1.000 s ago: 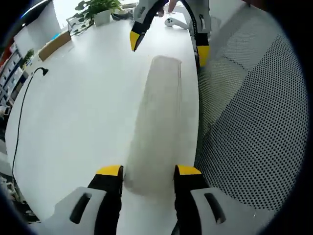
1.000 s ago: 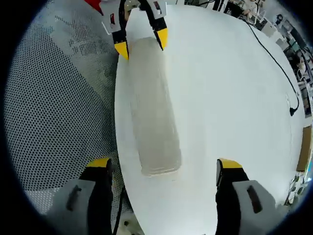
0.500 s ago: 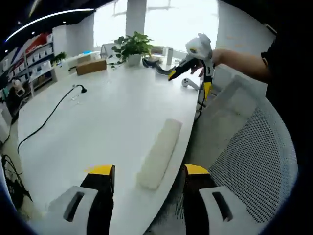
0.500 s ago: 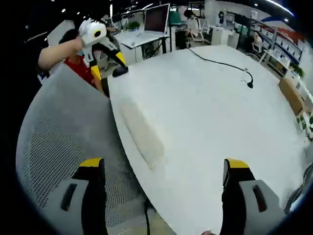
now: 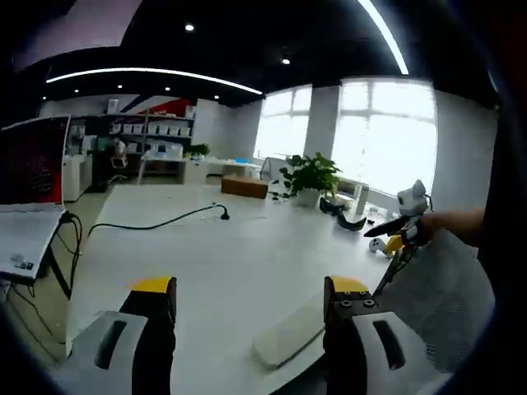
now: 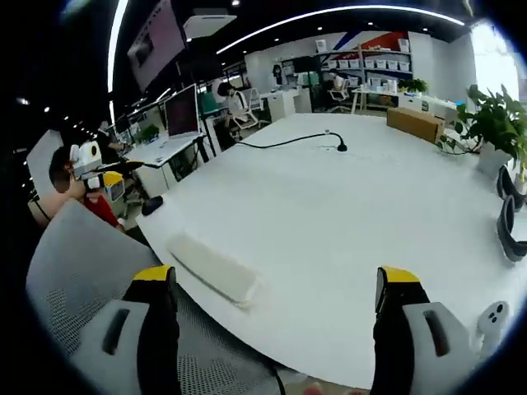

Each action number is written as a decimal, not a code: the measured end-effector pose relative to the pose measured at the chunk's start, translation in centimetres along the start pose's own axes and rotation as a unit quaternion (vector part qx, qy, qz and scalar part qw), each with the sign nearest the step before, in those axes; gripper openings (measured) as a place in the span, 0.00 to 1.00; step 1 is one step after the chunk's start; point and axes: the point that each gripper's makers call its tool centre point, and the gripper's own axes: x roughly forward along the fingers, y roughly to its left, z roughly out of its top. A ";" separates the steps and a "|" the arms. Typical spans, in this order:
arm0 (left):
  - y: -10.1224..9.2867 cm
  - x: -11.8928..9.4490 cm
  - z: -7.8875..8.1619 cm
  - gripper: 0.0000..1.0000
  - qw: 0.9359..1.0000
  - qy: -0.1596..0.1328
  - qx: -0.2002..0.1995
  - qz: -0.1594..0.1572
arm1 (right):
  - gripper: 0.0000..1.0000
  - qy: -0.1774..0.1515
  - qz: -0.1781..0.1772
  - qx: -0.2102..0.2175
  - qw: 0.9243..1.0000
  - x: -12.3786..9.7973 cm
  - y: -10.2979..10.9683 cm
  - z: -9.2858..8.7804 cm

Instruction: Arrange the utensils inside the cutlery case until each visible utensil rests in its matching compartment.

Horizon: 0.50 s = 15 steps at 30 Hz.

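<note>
In the left gripper view the left gripper (image 5: 247, 295) rides at six o'clock with its jaws apart and nothing between them. Just beyond, toward five o'clock, the case (image 5: 290, 336) lies closed on the table (image 5: 206, 255) near its edge. Farther out at three o'clock the right gripper (image 5: 394, 234) hangs in a hand above a mesh chair (image 5: 445, 304). Beyond that sit a plant (image 5: 311, 177), a cable (image 5: 156, 224) and, at nine o'clock, a monitor (image 5: 33, 160).

In the right gripper view the right gripper (image 6: 276, 284) likewise stands wide apart and empty. The case (image 6: 212, 269) lies at seven o'clock by the table's near edge, and no utensils can be seen.

Both grippers look raised well off the case, so the step in hand is judged to be the approach. It would go best by bringing both back down over the case, one steadying an end while the other works the lid, keeping it from sliding off the edge.

A second ago both cameras looked straight down on the case, with the left jaws flanking its end. Half a second ago they were already tilting up. Now they face the room, and the case sits small and low in both views; the cameras moved, not the case.
</note>
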 end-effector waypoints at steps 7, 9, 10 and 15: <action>1.5 -0.8 0.6 0.93 0.996 -0.034 -0.038 0.070 | 1.00 -0.038 -0.046 0.041 0.997 -1.2 -1.3 0.1; 0.9 -1.0 1.3 0.96 0.993 -0.065 -0.078 0.053 | 1.00 -0.049 -0.048 0.052 0.996 -1.3 -1.1 0.3; 0.7 -1.2 2.4 1.00 0.988 -0.107 -0.106 0.045 | 1.00 -0.058 -0.046 0.055 0.996 -1.4 -0.8 0.5; 2.2 -1.5 0.8 1.00 0.982 -0.086 -0.152 0.065 | 1.00 -0.082 -0.046 0.069 0.993 -1.6 -0.8 1.4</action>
